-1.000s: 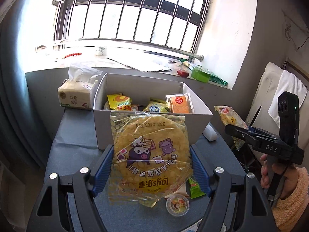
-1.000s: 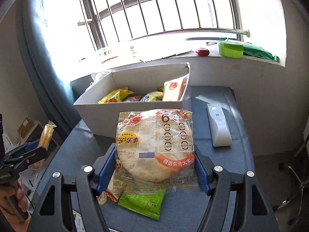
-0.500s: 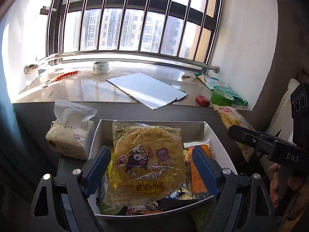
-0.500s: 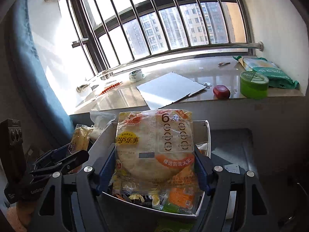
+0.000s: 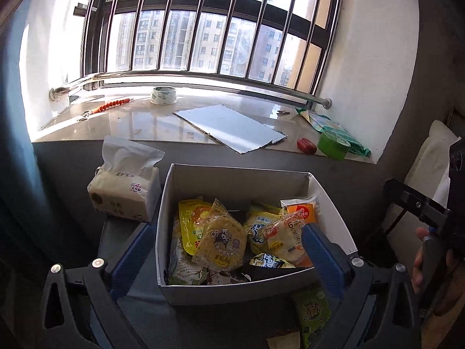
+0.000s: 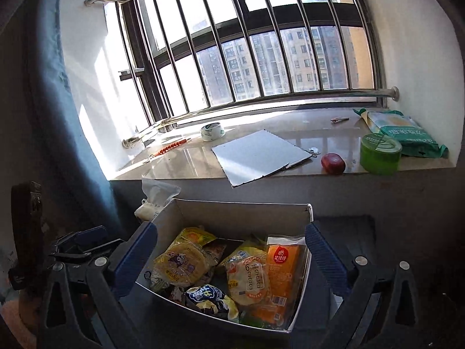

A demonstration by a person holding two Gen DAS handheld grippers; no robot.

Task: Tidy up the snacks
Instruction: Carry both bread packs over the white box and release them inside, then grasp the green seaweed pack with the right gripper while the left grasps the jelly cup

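Observation:
A white cardboard box (image 5: 232, 292) (image 6: 238, 209) holds several snack packs. The yellow round Lay's pack with a cartoon cow (image 5: 221, 245) (image 6: 180, 264) lies in the box at left. The pale round Lay's pack marked 6 (image 5: 286, 240) (image 6: 248, 280) lies at right beside an orange pack (image 6: 283, 273). My left gripper (image 5: 226, 256) is open and empty above the box. My right gripper (image 6: 229, 258) is open and empty above the box. A green snack pack (image 5: 312, 312) lies on the table in front of the box.
A tissue pack (image 5: 125, 187) stands left of the box. The window sill behind carries a tape roll (image 5: 162, 96), a white board (image 5: 229, 128), a red object (image 6: 332, 163), a green tub (image 6: 379, 152) and a green bag (image 6: 404, 133). The dark table (image 5: 128, 296) lies under the box.
Both grippers have opened and let go of their round Lay's packs. The two packs now lie inside the box. Both grippers stand higher above the box than before.

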